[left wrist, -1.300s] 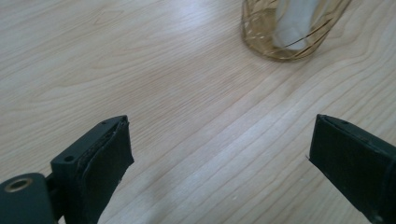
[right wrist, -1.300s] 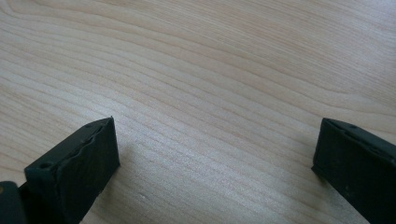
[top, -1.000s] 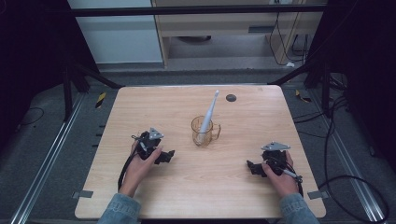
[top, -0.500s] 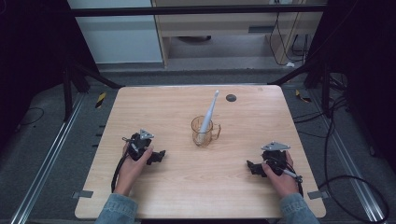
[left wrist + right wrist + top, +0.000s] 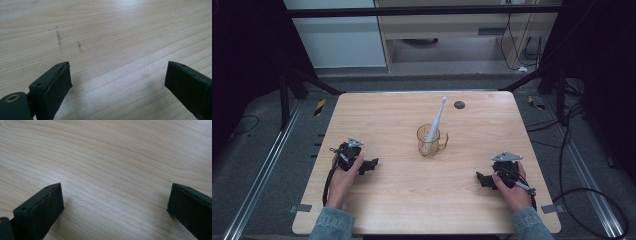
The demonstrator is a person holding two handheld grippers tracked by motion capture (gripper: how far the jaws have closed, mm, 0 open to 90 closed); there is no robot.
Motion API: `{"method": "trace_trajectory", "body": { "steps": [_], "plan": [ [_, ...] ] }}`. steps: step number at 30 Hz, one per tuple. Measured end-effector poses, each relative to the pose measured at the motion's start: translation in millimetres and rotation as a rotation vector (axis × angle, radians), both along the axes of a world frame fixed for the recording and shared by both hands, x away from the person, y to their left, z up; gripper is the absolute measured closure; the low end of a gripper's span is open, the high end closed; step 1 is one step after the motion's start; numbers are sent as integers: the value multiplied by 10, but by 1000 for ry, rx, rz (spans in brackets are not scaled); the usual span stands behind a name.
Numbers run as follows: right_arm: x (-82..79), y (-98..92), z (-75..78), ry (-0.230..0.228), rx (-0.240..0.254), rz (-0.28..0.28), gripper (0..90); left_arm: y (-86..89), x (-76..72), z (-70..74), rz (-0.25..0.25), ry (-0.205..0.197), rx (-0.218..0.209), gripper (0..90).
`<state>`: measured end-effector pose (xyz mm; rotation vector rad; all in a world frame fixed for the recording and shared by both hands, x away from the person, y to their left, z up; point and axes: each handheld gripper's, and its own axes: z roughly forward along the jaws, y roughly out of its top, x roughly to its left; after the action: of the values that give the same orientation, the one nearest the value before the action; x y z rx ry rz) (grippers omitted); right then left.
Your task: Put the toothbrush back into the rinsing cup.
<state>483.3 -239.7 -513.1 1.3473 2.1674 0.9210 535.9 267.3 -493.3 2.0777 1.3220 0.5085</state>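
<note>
A clear glass mug (image 5: 430, 141) stands at the middle of the wooden table (image 5: 392, 115), with a pale toothbrush (image 5: 435, 120) leaning in it, head up and toward the back. My left gripper (image 5: 371, 165) rests on the table at the front left, held by a hand, well left of the mug. In the left gripper view the left gripper (image 5: 117, 82) has its jaws wide apart over bare wood. My right gripper (image 5: 482, 179) lies at the front right in the other hand. The right gripper (image 5: 115, 205) is open too, nothing between its jaws.
A small dark round spot (image 5: 459, 104) sits near the table's back edge. Cables (image 5: 592, 200) trail on the floor at the right. Metal rails (image 5: 262, 170) run along the floor at the left. A cabinet (image 5: 447, 25) stands behind the table.
My left gripper has drawn back from beside the mug toward the front left of the table. The right gripper has stayed put.
</note>
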Motion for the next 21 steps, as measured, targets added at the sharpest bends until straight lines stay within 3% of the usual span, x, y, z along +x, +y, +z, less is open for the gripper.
{"method": "trace_trajectory", "body": {
  "steps": [9,21],
  "plan": [
    [0,0,0,0,0,0,3,79,33,-66,20,5,20,65],
    [0,1,0,1,1,0,3,103,59,-109,12,-34,16,35]
  ]
}}
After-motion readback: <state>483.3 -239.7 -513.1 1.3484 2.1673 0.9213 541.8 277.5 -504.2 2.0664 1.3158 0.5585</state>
